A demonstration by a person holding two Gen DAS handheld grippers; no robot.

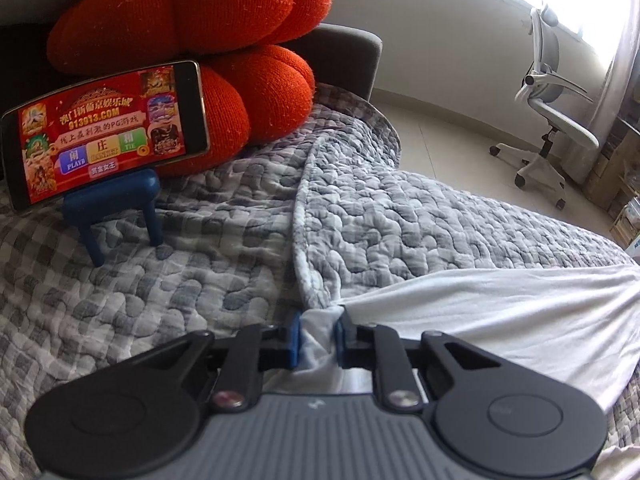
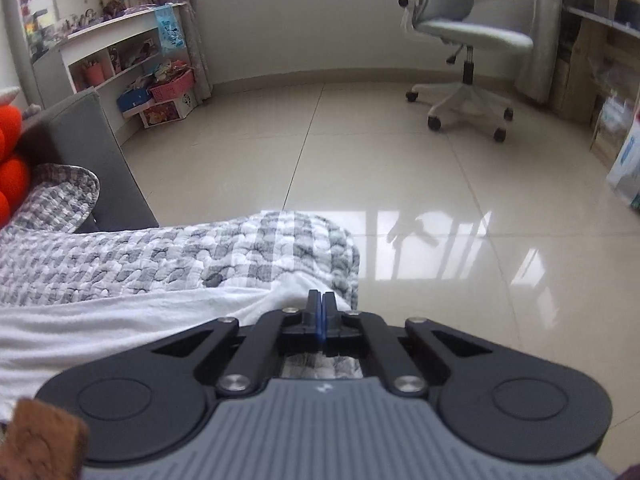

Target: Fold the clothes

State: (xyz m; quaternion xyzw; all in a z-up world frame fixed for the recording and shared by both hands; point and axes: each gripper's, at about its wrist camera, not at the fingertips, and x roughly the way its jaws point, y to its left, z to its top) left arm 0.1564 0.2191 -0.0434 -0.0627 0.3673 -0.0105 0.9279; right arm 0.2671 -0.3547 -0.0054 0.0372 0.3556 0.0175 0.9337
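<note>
At the far left a phone [image 1: 106, 130] with a bright red screen leans on a small blue stand [image 1: 114, 210], backed by a plump orange knot cushion [image 1: 188, 40] against the grey sofa arm [image 1: 348, 60]. A grey-and-white checked quilt [image 1: 160, 264] covers the seat, with one fold of it running from near to far through the middle. The left gripper [image 1: 319, 338] sits at the near edge of that fold, its blue pads clamped on a bunched corner of the white garment [image 1: 500, 312], which spreads flat to the right across the quilt. In the right wrist view the same white garment [image 2: 120, 312] lies along the near side of the quilt [image 2: 160, 256], reaching the sofa's right end. There the right gripper [image 2: 320, 312] has its jaws pressed fully together at the garment's edge; whether cloth is pinched between them cannot be told. Beyond, on the pale tiled floor [image 2: 380, 168], stands a grey office chair [image 2: 468, 40], far right.
</note>
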